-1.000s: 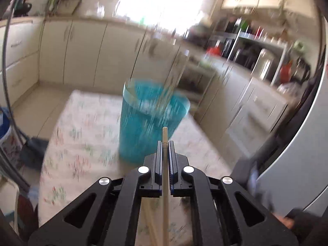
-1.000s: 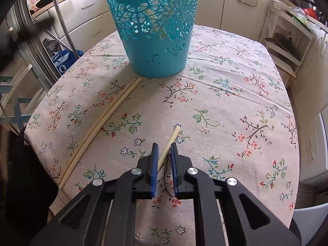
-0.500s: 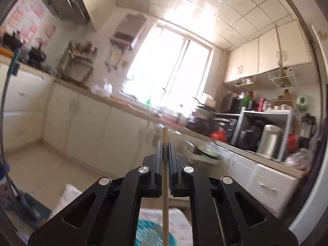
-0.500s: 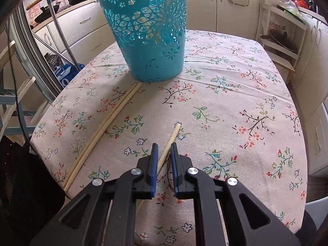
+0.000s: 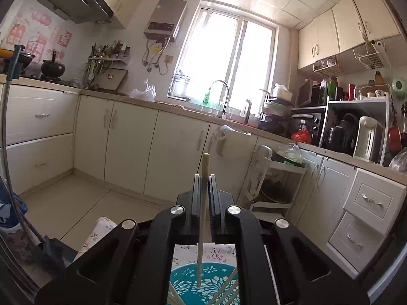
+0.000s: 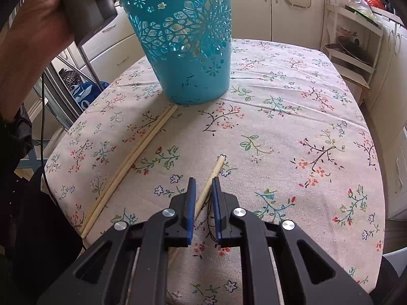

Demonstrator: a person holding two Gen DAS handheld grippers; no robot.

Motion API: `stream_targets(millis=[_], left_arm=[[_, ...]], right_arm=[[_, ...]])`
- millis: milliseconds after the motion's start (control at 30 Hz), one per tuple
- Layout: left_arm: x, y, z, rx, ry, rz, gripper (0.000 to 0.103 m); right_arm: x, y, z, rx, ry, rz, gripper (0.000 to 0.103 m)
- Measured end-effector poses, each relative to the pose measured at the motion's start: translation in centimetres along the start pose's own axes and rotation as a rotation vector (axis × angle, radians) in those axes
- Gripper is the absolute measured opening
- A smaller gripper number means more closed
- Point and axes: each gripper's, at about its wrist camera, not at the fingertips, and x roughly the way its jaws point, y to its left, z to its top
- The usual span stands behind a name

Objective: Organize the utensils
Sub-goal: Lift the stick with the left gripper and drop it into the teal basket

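My left gripper (image 5: 203,178) is shut on a wooden chopstick (image 5: 202,218) and holds it upright over the teal cut-out basket (image 5: 203,284); its lower end is inside the basket, where other chopsticks lie. In the right wrist view the basket (image 6: 185,50) stands on the floral tablecloth (image 6: 279,127). My right gripper (image 6: 202,181) is slightly open, its fingers on either side of a chopstick (image 6: 215,171) lying on the cloth. Two more chopsticks (image 6: 132,160) lie side by side left of it, running toward the basket.
The left hand and its gripper handle (image 6: 84,5) hover at the basket's upper left. A metal rack (image 6: 63,94) stands off the table's left edge. Kitchen cabinets (image 5: 127,139) and a cluttered counter (image 5: 330,127) surround the table.
My left gripper has tilted up from facing the basket to level, bringing its chopstick upright over the basket and down into it. My right gripper has opened a little around its chopstick.
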Motion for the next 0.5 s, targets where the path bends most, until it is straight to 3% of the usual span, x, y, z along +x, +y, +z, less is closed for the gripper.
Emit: stream_targets(millis=[133, 200, 267, 333, 433, 500], left_arm=[[-0.1, -0.3, -1.1, 0.061, 0.091, -0.021, 0.008], [-0.6, -0.1, -1.5, 0.076, 0.123, -0.019, 0.018], [-1.8, 0.7, -1.7, 0.067, 0.131, -0.006, 0.038], [-3.9, 1.9, -1.8, 0.049, 0.119, 0.016, 0.048], [-7.0, 3.9, -2.0, 0.019, 0.106, 0.044, 0.057], [-8.5, 5.2, -2.8, -0.002, 0.131, 0.065, 0.06]], right_arm=[[-0.1, 0.1, 0.3, 0.001, 0.031, 0.007, 0.021], [-0.3, 0.0, 0.2, 0.006, 0.045, -0.001, 0.029], [-0.5, -0.1, 0.1, 0.01, 0.058, -0.009, 0.03], [-0.6, 0.1, -0.1, -0.004, 0.066, -0.03, 0.03], [-0.5, 0.8, -0.3, -0.051, 0.07, -0.085, 0.027], [-0.4, 1.1, -0.4, -0.079, 0.066, -0.101, 0.013]])
